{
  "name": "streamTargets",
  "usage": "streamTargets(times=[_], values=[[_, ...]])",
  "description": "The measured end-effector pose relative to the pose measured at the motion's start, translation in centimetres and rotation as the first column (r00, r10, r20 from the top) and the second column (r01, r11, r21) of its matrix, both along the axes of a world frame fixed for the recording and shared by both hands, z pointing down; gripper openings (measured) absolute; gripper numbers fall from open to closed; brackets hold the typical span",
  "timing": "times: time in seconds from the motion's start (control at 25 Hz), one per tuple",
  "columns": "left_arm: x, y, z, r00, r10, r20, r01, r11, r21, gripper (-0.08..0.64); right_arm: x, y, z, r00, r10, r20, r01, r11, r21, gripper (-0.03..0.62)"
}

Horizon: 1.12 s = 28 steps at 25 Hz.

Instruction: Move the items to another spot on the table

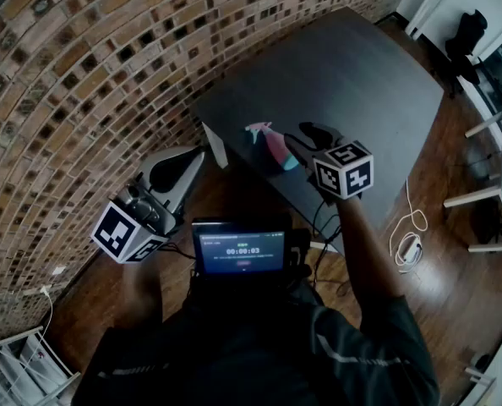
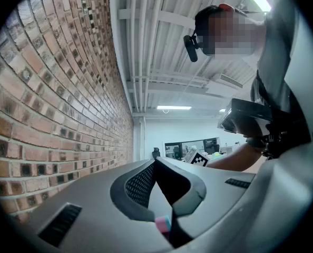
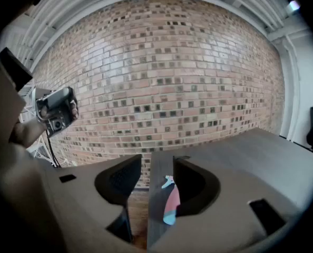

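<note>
**A:** Nearest first?
**B:** A screen (image 1: 238, 252) sits at the chest. The left gripper (image 1: 192, 161) is off the desk, over the floor (image 1: 234, 189) beside the brick wall (image 1: 65, 74). In the left gripper view (image 2: 155, 161) its jaws are closed tip to tip and point up along the wall. A small pink-teal bit shows low at their root; I cannot tell what it is.

**A:** Right gripper?
**B:** The right gripper (image 1: 306, 135) is tilted down over the desk (image 1: 361, 66), near the desk's wall-side edge. Its jaws (image 3: 157, 159) stand apart and grip nothing. The gap between them frames that edge, with floor on the left and desk on the right.

**A:** Item?
**B:** The item (image 1: 272, 146) is pink and teal and lies flat on the desk. It is just left of the right jaws and close to the wall-side edge, not far from the near corner. In the right gripper view it (image 3: 170, 202) shows in the gap, close against the right jaw. No pad presses on it.

**A:** Room to move?
**B:** On the wall side there is only a narrow strip of desk, then the drop to the floor. Beyond the item and to its right, dark desk surface runs to the far end.

**A:** Farthest?
**B:** A white cable (image 1: 407, 235) lies on the floor right of the desk. A black chair (image 1: 469, 32) stands past the far corner.
</note>
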<state>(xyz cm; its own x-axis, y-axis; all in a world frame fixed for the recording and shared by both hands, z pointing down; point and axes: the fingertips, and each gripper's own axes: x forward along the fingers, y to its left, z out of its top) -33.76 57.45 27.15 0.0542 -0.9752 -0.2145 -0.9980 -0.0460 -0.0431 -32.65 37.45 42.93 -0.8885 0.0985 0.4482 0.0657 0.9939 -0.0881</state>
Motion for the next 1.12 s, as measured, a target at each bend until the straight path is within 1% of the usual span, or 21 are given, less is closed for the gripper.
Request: streamTargets(times=[0.04,0.08,0.16,0.28,0.4,0.56,0.64,0.76,0.84,1.04,1.12], values=[[0.0,0.1,0.3,1.0,0.003,-0.002,-0.003,1.0,0.002,-0.003,-0.4,-0.5,1.5,0.999,0.005,-0.035,-0.005,1.0,-0.002,0.224],[-0.1,0.2,0.5,1.0,0.005,-0.004,-0.005,1.0,0.004,-0.003,-0.8,-0.9,2.9,0.997,0.009,-0.072,-0.009,1.0,-0.004,0.266],[-0.5,0.4,0.8,1.0,0.007,-0.009,-0.007,1.0,0.003,-0.003,-1.8,-1.8,6.0,0.987,0.015,-0.162,-0.017,1.0,-0.008,0.305],[-1.5,0.6,1.4,1.0,-0.002,-0.023,0.002,1.0,-0.012,-0.003,-2.9,-2.6,10.7,0.948,0.002,-0.32,-0.013,0.999,-0.034,0.402],[-3.1,1.2,2.1,0.999,-0.01,-0.044,0.009,1.0,-0.023,-0.003,-3.9,-3.2,14.4,0.905,0.011,-0.426,-0.031,0.999,-0.039,0.405],[-5.3,2.2,3.2,0.998,-0.013,-0.062,0.01,0.999,-0.035,-0.003,-5.1,-3.6,18.0,0.851,0.031,-0.524,-0.053,0.998,-0.027,0.405],[-6.1,2.4,3.6,0.998,-0.016,-0.065,0.014,0.999,-0.038,-0.003,-5.6,-4.1,19.5,0.826,0.037,-0.563,-0.059,0.998,-0.021,0.405],[-7.2,2.5,3.6,0.998,-0.024,-0.05,0.023,0.999,-0.025,-0.003,-6.2,-4.7,21.3,0.787,0.042,-0.616,-0.049,0.999,0.005,0.405],[-7.7,2.6,4.1,0.998,-0.022,-0.061,0.02,0.999,-0.036,-0.004,-6.2,-5.0,22.6,0.754,0.041,-0.656,-0.03,0.999,0.028,0.405],[-8.7,2.9,4.7,0.998,-0.016,-0.065,0.014,0.999,-0.036,-0.003,-5.8,-5.3,25.1,0.669,0.054,-0.741,0.008,0.997,0.08,0.405],[-9.0,3.1,5.1,0.997,-0.01,-0.071,0.007,0.999,-0.038,-0.003,-6.0,-5.1,25.9,0.654,0.056,-0.755,0.012,0.996,0.085,0.405]])
